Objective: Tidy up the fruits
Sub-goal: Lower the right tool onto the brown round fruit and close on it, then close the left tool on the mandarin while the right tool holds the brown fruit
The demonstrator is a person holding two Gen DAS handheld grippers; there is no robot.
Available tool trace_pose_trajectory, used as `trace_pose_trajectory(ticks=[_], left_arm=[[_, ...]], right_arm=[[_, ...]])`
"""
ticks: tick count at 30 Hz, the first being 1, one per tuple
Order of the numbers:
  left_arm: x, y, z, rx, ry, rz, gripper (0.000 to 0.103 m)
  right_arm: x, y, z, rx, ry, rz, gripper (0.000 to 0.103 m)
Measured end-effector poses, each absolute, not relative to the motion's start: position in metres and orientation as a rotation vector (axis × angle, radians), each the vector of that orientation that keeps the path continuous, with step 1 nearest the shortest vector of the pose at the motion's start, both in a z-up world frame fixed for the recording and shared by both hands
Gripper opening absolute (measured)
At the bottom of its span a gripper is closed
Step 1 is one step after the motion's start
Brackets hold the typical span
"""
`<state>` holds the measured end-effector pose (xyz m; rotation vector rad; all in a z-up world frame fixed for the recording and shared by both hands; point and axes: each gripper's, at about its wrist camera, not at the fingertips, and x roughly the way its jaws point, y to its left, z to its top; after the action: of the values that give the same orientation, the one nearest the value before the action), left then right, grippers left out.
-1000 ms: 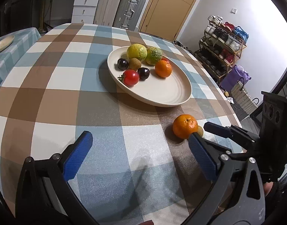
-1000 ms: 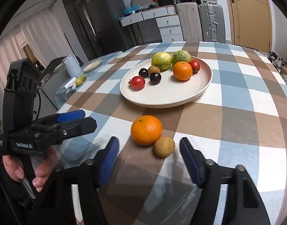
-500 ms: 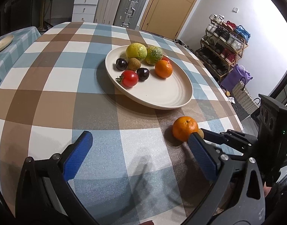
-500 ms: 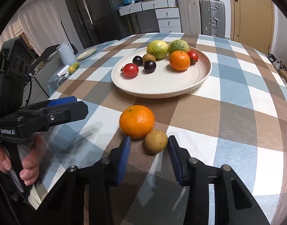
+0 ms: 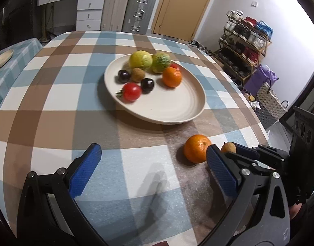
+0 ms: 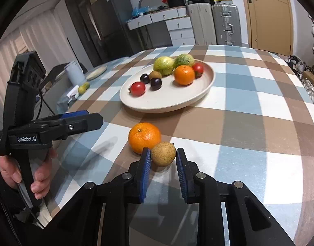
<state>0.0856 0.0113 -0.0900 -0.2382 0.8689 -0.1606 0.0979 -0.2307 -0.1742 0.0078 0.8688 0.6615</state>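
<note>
A cream plate (image 6: 197,96) (image 5: 177,114) on the checked table holds several fruits: an orange, tomatoes, dark plums, a kiwi and two green-yellow citrus. A loose orange (image 6: 144,137) (image 5: 197,151) and a small brown fruit (image 6: 163,154) (image 5: 228,147) lie touching each other in front of the plate. My right gripper (image 6: 163,155) has its blue pads on both sides of the brown fruit, nearly touching it; the fruit rests on the table. My left gripper (image 5: 152,162) is wide open and empty above the table, also seen in the right wrist view (image 6: 83,119).
The checked tablecloth (image 5: 54,102) covers a round table; its edge runs close on the right (image 5: 257,121). A side table at the left holds a small plate (image 6: 96,72), a white jug (image 6: 75,74) and small green fruits (image 6: 83,88). Suitcases, drawers and a shoe rack stand behind.
My right gripper has moved forward around the small brown fruit and its jaws have narrowed from wide open to close on both sides of it. The left gripper has stayed open, shifting slightly.
</note>
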Motion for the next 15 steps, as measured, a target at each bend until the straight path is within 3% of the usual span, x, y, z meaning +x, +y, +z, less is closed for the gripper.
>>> trace_pose_trajectory(ticks=[15], left_arm=[[0.109,-0.029,-0.110,-0.204,0.954,-0.262,0.101]], right_arm=[[0.092,-0.263,-0.167,0.135,0.840,0.684,0.026]])
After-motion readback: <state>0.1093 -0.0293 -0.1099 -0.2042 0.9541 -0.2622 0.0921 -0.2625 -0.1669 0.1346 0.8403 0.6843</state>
